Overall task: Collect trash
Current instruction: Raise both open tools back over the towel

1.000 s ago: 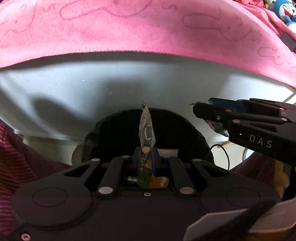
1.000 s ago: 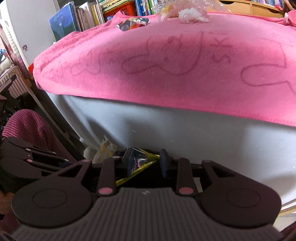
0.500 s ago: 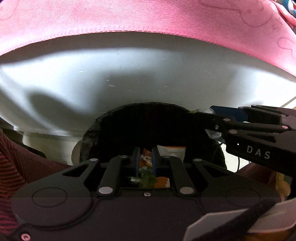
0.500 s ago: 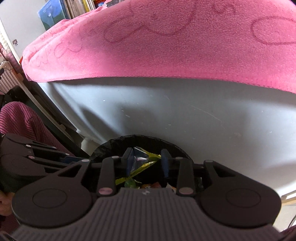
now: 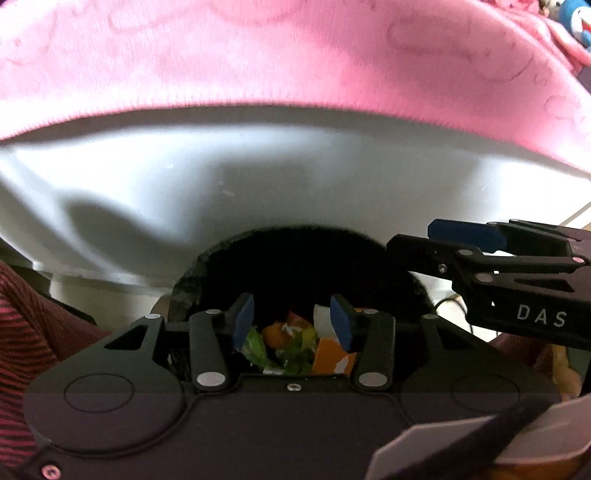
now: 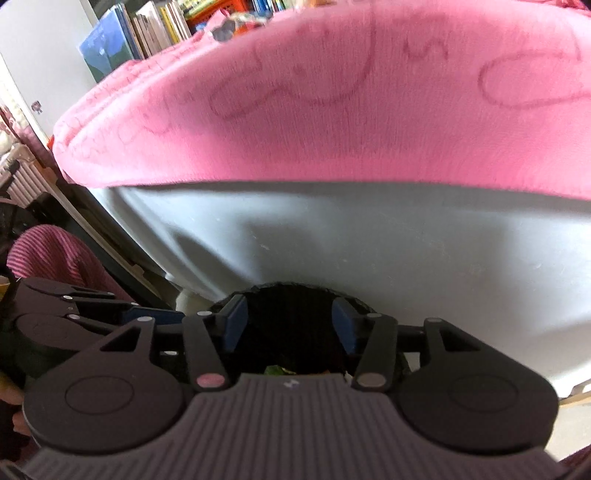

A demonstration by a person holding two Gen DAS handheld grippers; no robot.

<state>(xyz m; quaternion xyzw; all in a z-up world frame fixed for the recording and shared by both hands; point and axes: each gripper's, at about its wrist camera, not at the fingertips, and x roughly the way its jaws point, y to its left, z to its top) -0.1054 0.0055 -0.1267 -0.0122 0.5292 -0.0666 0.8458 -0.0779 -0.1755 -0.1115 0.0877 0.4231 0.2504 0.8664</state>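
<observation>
A black trash bin stands below both grippers, against a white wall of furniture. Green, orange and white wrappers lie inside it. My left gripper hangs over the bin mouth with its jaws opening and nothing between the blue pads. From the right, my right gripper reaches over the bin's edge. In the right wrist view the right gripper is also opening above the bin, with nothing in it. The left gripper shows at the left.
A pink towel covers the white furniture above the bin. More crumpled trash lies blurred on the towel's far edge, in front of a row of books. A person's striped clothing is at the left.
The left jaws have spread and the clear wrapper they pinched is gone from between them. The right jaws have spread too, and their yellow-green wrapper has dropped out of them.
</observation>
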